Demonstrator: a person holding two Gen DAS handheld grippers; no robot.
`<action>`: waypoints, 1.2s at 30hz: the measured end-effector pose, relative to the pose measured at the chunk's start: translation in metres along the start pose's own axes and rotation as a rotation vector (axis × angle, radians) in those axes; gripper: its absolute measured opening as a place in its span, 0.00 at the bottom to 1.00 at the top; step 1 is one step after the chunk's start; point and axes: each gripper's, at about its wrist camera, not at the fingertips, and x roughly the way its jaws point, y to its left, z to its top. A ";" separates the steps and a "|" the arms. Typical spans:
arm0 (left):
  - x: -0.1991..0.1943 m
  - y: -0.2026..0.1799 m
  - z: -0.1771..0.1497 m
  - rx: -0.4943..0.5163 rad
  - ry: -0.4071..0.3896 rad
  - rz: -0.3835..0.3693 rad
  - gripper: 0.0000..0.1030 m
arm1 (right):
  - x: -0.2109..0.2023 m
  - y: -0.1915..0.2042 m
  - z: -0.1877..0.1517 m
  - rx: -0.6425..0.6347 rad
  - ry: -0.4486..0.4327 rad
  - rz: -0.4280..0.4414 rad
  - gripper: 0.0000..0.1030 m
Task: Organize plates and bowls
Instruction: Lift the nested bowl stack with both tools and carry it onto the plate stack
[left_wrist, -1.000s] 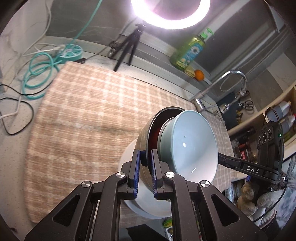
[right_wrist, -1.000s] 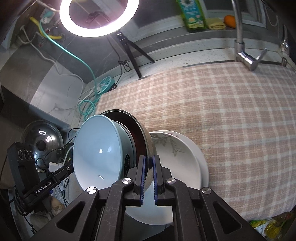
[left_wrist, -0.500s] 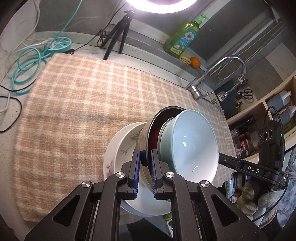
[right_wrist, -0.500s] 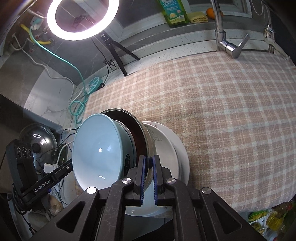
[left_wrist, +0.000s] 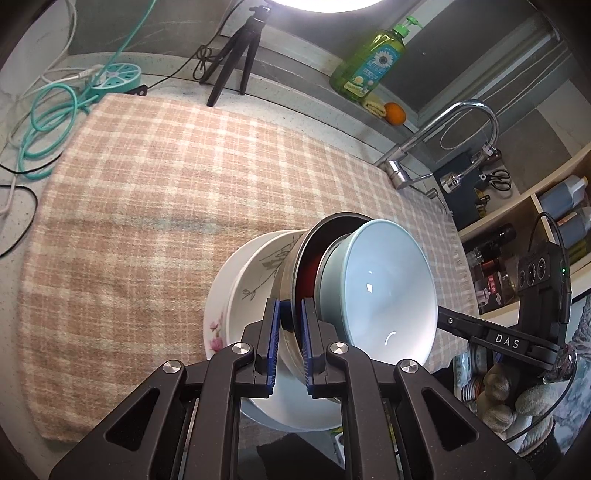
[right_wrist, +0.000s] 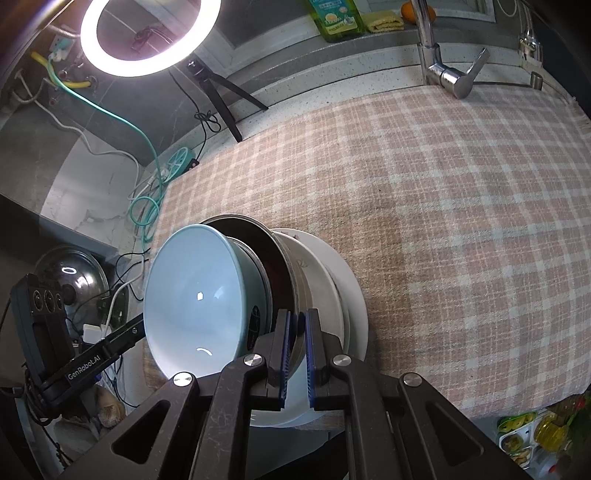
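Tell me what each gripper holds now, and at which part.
Both the left gripper and the right gripper are shut on the rim of the metal bowl; the light blue bowl sits nested inside it.

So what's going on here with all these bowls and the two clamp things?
A person is tidying dishes with two handheld grippers. The left gripper and right gripper each pinch the rim of a metal bowl from opposite sides. A light blue bowl sits nested inside it, and both are tilted over a floral white bowl on a white plate on the checked cloth.
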 end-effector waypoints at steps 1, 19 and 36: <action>0.000 0.000 0.000 0.000 0.000 0.001 0.08 | 0.000 0.000 0.000 -0.001 0.000 0.000 0.07; 0.001 0.004 0.001 -0.003 0.010 -0.019 0.08 | 0.000 0.003 -0.001 -0.012 0.006 0.000 0.08; -0.007 0.002 -0.001 0.045 -0.012 0.017 0.15 | -0.001 0.006 -0.002 -0.025 -0.001 -0.021 0.10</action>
